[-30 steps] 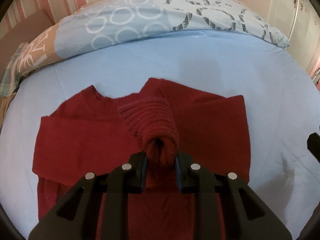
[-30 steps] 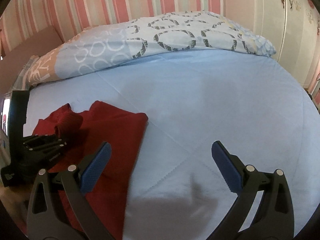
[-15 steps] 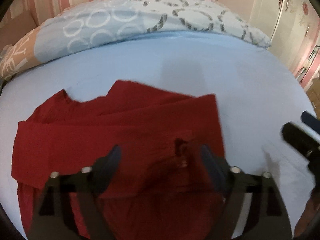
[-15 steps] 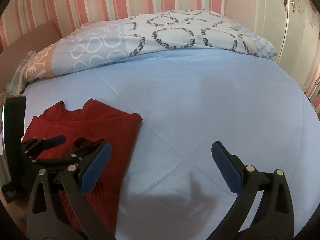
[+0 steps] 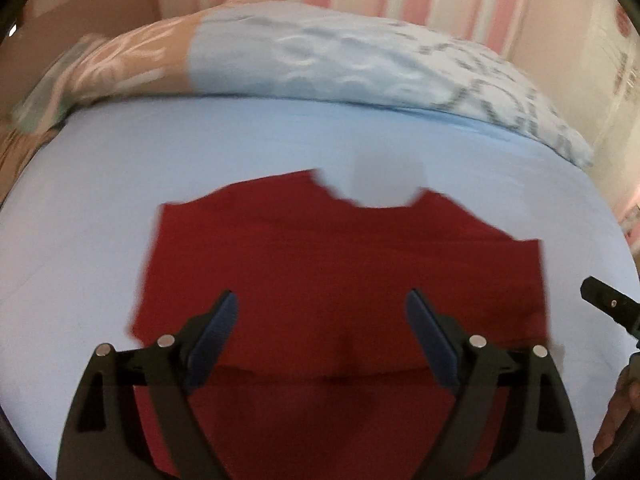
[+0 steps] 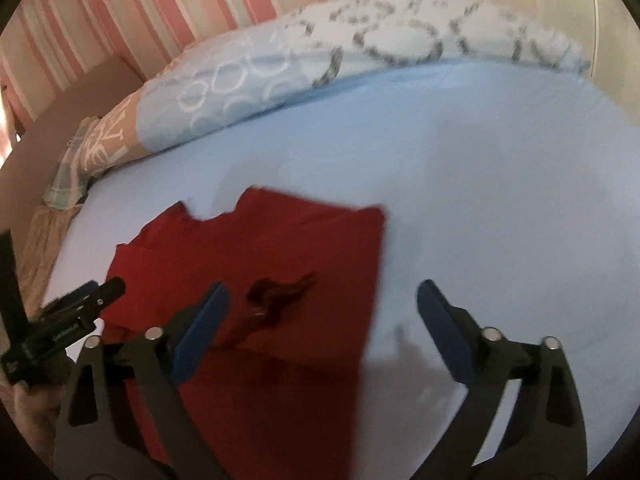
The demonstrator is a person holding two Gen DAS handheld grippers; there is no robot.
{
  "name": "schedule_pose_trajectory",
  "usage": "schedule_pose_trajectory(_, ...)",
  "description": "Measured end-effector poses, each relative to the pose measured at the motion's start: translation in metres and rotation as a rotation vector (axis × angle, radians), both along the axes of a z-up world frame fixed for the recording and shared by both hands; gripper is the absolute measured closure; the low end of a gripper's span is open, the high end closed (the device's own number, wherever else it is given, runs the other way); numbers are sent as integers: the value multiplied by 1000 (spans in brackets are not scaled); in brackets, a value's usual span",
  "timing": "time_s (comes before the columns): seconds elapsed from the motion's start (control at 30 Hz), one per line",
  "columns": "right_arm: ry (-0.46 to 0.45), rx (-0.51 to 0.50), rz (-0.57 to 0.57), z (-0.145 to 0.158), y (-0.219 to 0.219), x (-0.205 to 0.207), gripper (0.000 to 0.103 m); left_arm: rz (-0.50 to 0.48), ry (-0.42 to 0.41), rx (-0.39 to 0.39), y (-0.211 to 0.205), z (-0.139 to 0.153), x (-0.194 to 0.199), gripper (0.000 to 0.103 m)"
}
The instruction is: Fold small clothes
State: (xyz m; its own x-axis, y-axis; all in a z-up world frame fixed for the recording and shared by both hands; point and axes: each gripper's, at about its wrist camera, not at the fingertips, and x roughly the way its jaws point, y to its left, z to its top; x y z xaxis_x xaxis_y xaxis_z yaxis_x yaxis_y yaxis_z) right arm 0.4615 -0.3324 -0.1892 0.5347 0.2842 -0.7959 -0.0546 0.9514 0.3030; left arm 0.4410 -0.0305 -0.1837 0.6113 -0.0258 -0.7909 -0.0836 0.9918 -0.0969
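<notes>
The dark red knitted sweater (image 5: pixel 344 272) lay flat on the light blue bed sheet (image 5: pixel 100 220), neckline pointing toward the patterned quilt (image 5: pixel 320 56). The left tool (image 5: pixel 320 320) hung wide open and empty above it; the right tool (image 6: pixel 322 306), likewise agape, straddled its right edge.
</notes>
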Motion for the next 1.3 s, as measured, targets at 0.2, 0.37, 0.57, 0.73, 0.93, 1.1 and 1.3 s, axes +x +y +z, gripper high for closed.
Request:
schedule_pose_trajectory(0.2, 97, -48, 25, -21, 44, 21, 33, 57, -10, 27, 67, -6, -7, 16)
schedule_pose_trajectory(0.37, 132, -117, 61, -34, 67, 34, 91, 62, -10, 16, 90, -12, -8, 16)
schedule_pose_trajectory(0.57, -148, -203, 146, 9, 79, 27, 95, 44, -28, 31, 93, -16, 1, 16)
schedule_pose_trajectory(0.73, -301, -403, 183, 15, 87, 6, 95, 85, -17, 2, 101, -30, 9, 16)
schedule_pose_trajectory(0.93, -129, -386, 134, -41, 56, 7, 95, 109, 72, 4, 105, -63, 13, 16)
schedule_pose_trajectory(1.1, -193, -397, 131, -24, 68, 8, 96, 108, 88, -10, 110, -71, 15, 13)
schedule_pose_trajectory(1.3, -421, -351, 184, 46, 91, 3, 97, 125, 67, -3, 112, -59, 20, 13)
